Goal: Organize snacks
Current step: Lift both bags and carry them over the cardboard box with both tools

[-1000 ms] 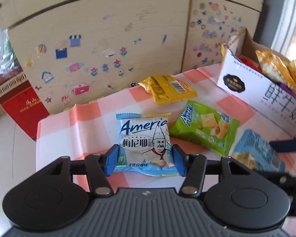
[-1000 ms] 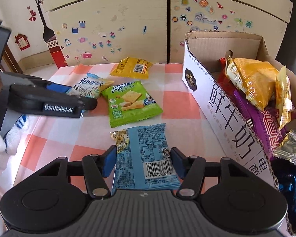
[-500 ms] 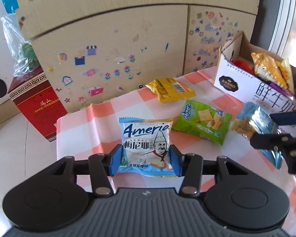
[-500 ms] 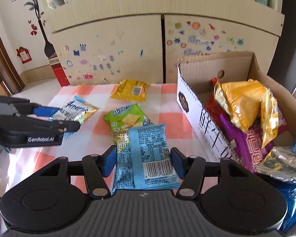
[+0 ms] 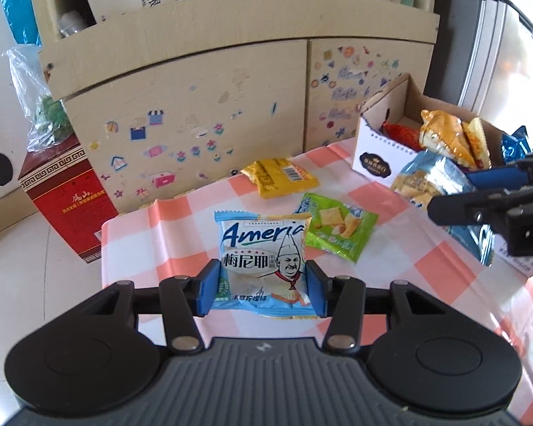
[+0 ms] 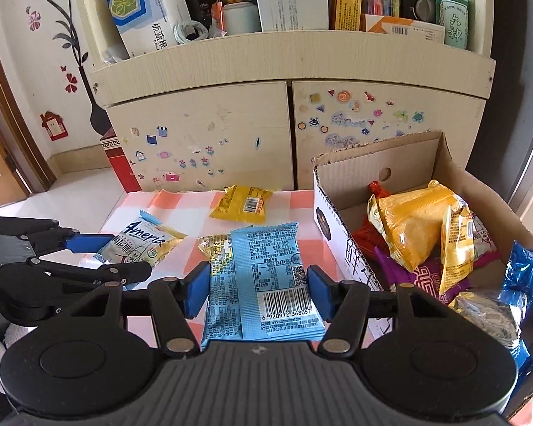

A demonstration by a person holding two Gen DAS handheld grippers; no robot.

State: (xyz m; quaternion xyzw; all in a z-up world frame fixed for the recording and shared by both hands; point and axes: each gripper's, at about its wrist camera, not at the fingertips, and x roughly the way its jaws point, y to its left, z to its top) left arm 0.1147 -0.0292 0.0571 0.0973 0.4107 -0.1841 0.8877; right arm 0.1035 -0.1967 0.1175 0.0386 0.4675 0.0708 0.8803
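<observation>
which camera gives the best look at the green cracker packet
The left wrist view: the green cracker packet lies fully visible on the checked tablecloth. In the right wrist view, the held blue packet hides it.

sticker-covered cabinet (image 6: 287, 135) behind the checked tablecloth (image 5: 181, 227); red box (image 5: 62, 191) beside it (floor level).

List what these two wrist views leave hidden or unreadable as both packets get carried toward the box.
- Green cracker packet: absent from the right wrist view, behind the light-blue barcode packet in the right hand-held gripper.
- Cardboard snack box: near corner cut by the right view's edge.
- Chef-print blue-and-white packet: lower edge hidden behind the left hand-held gripper.
</observation>
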